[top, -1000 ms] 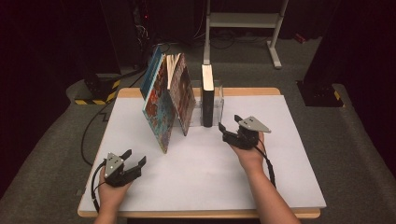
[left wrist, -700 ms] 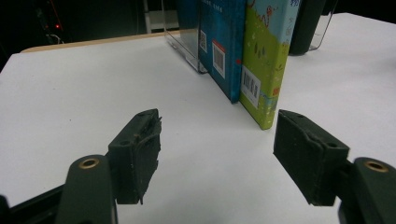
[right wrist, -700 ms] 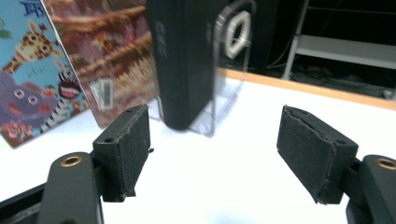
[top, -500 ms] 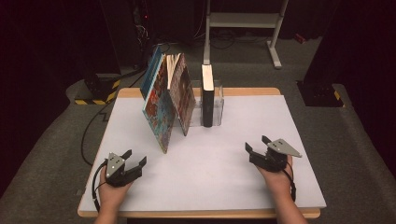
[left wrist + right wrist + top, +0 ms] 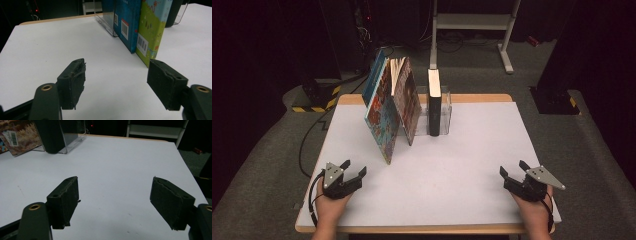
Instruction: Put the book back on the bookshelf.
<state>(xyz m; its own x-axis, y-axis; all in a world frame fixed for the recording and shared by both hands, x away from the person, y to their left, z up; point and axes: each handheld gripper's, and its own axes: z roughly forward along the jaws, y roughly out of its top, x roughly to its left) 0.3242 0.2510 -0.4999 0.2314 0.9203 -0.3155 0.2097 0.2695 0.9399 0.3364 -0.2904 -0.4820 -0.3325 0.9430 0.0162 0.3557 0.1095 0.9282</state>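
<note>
the left gripper (image 5: 353, 170) rests near the table's 7 o'clock corner, held in the person's left hand (image 5: 329, 210), with its jaws spread wide and nothing between them. in the left gripper view its two black pads (image 5: 72, 82) hang over bare white table (image 5: 50, 55), aimed at the spines of the leaning books.

the right gripper (image 5: 514, 172) sits near the 5 o'clock corner, held by the right hand (image 5: 534, 212). its jaws have just been opening and stand wide apart with only the white surface showing between them in the right gripper view; its pads (image 5: 63, 201) grip nothing.

the books are at the table's 12 o'clock side, well apart from both grippers. a black book (image 5: 434, 102) stands upright inside a clear plastic holder (image 5: 446, 110). at its 9 o'clock side, a brown patterned book (image 5: 408, 102) and a blue colourful book (image 5: 379, 117) lean against each other, tilted, their lower edges spread on the table. in the left gripper view a blue cover (image 5: 127, 22) and a green one (image 5: 151, 30) with barcodes show.
</note>
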